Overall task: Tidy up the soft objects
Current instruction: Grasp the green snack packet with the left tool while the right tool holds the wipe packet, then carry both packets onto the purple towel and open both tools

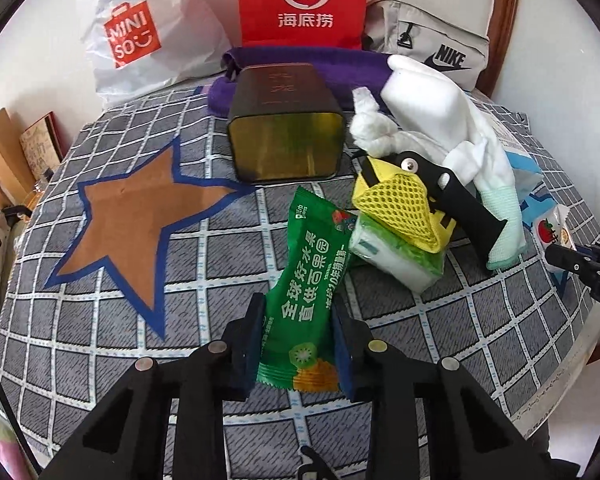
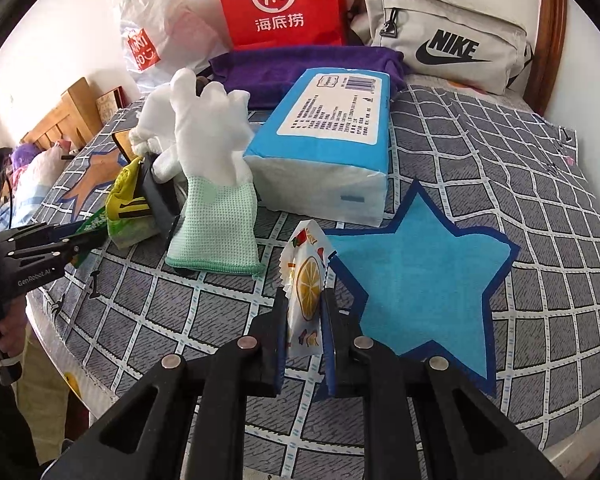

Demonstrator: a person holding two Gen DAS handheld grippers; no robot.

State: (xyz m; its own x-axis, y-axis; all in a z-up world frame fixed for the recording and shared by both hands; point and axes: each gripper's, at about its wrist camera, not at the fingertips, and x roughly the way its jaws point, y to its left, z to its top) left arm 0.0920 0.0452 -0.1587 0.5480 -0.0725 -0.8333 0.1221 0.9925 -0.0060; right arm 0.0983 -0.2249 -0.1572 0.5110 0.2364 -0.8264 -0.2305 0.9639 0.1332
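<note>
My left gripper (image 1: 298, 304) is shut on the lower half of a green snack packet (image 1: 308, 256), which stands up from the checked bed cover. To its left on the cover is a brown star patch (image 1: 128, 216). My right gripper (image 2: 304, 300) is shut on a small white packet with a lemon print (image 2: 306, 268), right beside a blue star patch (image 2: 420, 280). Between the two grippers lie a white glove with a mint cuff (image 2: 212, 184), a yellow mesh sponge (image 1: 396, 204) and a green-and-white tissue pack (image 1: 392, 260).
A dark tin box (image 1: 288, 140) lies on its side behind the green packet. A large blue tissue pack (image 2: 324, 140) and a purple towel (image 2: 300, 64) sit further back. A red paper bag (image 2: 280, 0), a white plastic bag (image 1: 140, 32) and a grey Nike bag (image 2: 448, 40) line the wall.
</note>
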